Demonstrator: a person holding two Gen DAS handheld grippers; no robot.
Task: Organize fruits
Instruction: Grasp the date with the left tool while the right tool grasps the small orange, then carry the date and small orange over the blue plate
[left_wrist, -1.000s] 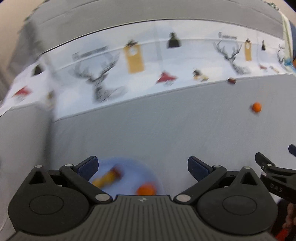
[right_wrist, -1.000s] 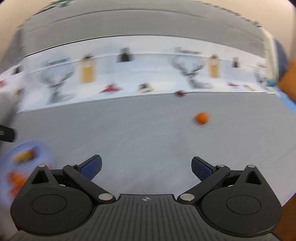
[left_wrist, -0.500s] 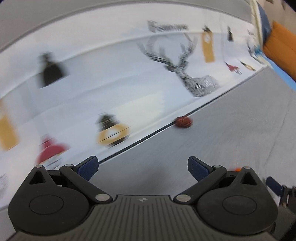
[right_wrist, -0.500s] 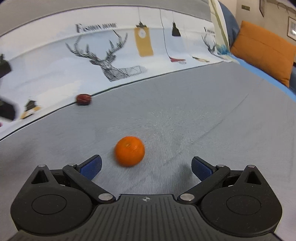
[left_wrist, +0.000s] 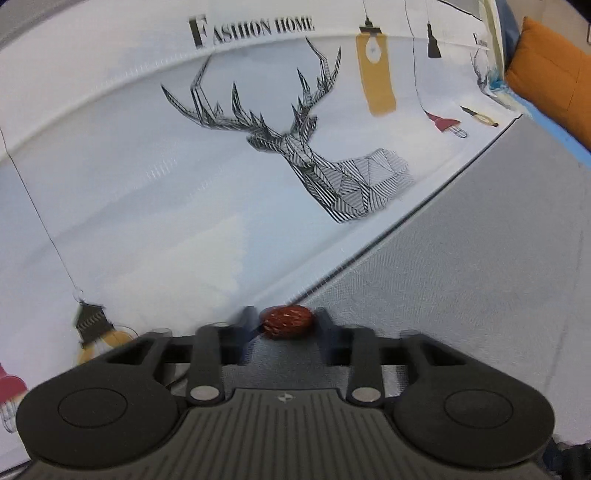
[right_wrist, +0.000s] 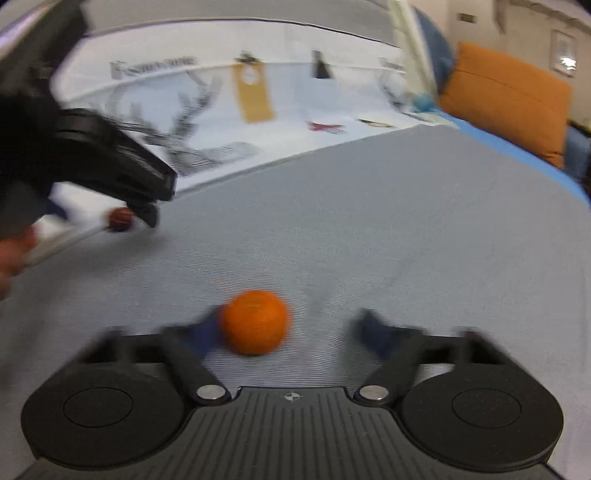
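Note:
A small dark red fruit (left_wrist: 286, 322) lies at the seam between the white printed cloth and the grey cover. My left gripper (left_wrist: 285, 319) is down over it, jaws closing, with a blurred finger touching each end of the fruit. The right wrist view shows the same left gripper (right_wrist: 129, 216) at the far left, around the red fruit (right_wrist: 120, 218). An orange (right_wrist: 254, 321) rests on the grey cover between the fingers of my right gripper (right_wrist: 290, 332). Its jaws are closing too. The left finger is against the orange, while the right finger (right_wrist: 373, 332) stands apart from it.
The white cloth with the deer print (left_wrist: 325, 173) slopes up behind the red fruit. The grey cover (right_wrist: 369, 221) spreads out to the right. An orange cushion (right_wrist: 506, 99) leans at the far right. A hand (right_wrist: 11, 254) shows at the left edge.
Both grippers swung away from the blue plate and came down, the left over the red fruit, the right over the orange. Both pairs of jaws went from wide to narrow.

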